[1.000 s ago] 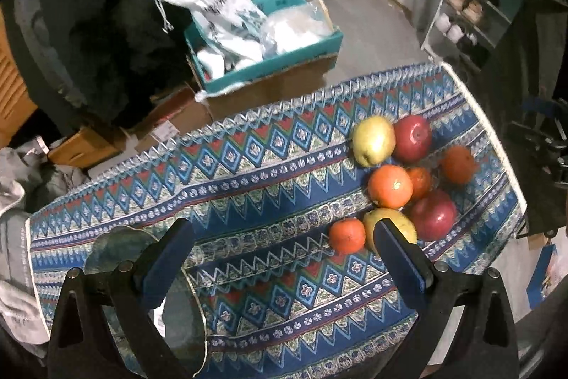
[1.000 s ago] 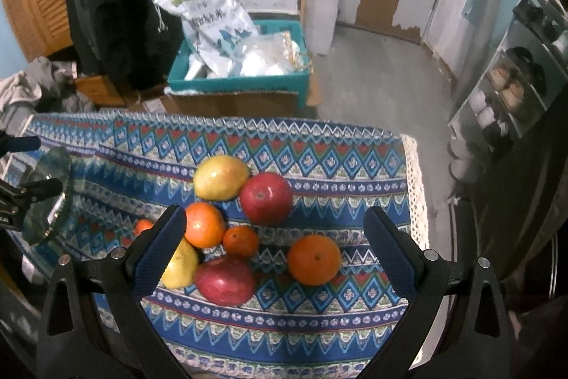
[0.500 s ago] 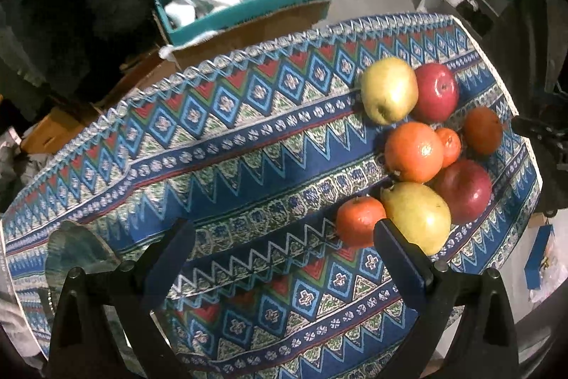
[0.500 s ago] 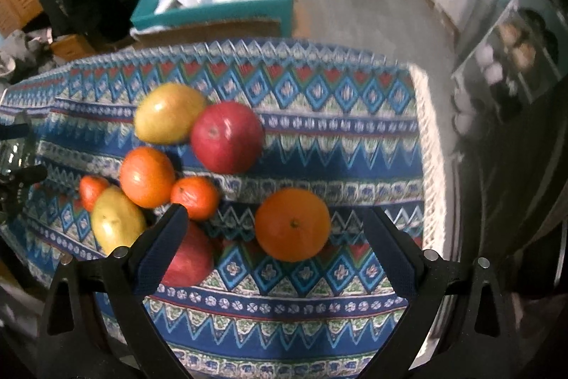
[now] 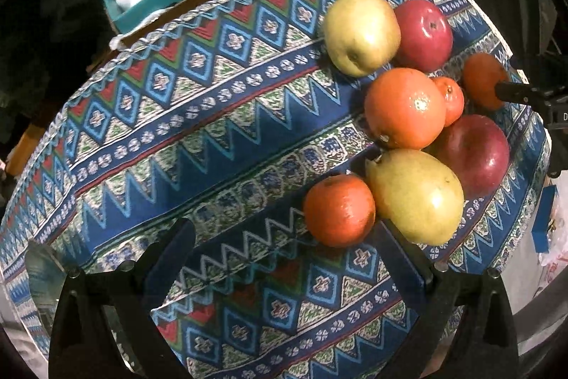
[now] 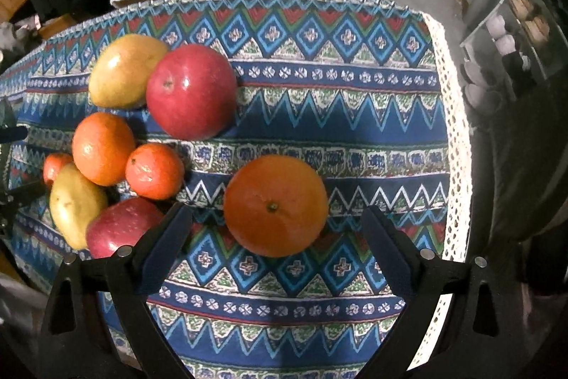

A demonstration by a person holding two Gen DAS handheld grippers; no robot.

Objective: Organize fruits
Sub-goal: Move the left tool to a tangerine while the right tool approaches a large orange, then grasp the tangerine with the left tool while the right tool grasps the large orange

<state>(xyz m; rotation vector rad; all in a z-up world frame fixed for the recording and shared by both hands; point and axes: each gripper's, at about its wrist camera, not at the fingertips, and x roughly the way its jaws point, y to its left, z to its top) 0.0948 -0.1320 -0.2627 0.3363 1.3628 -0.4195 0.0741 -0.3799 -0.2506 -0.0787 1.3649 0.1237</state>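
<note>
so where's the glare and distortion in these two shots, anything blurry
Left wrist view: bright glare spots on the big orange and the near red apple, and the tablecloth bows from the fisheye. Right wrist view: highlights on the far red apple, the lone orange is sharp, and the shelves at the edge look soft and bent.

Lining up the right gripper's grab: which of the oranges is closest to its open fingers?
The big orange sitting alone, apart from the fruit cluster. It lies just ahead of the right gripper, centred between its open fingers.
</note>
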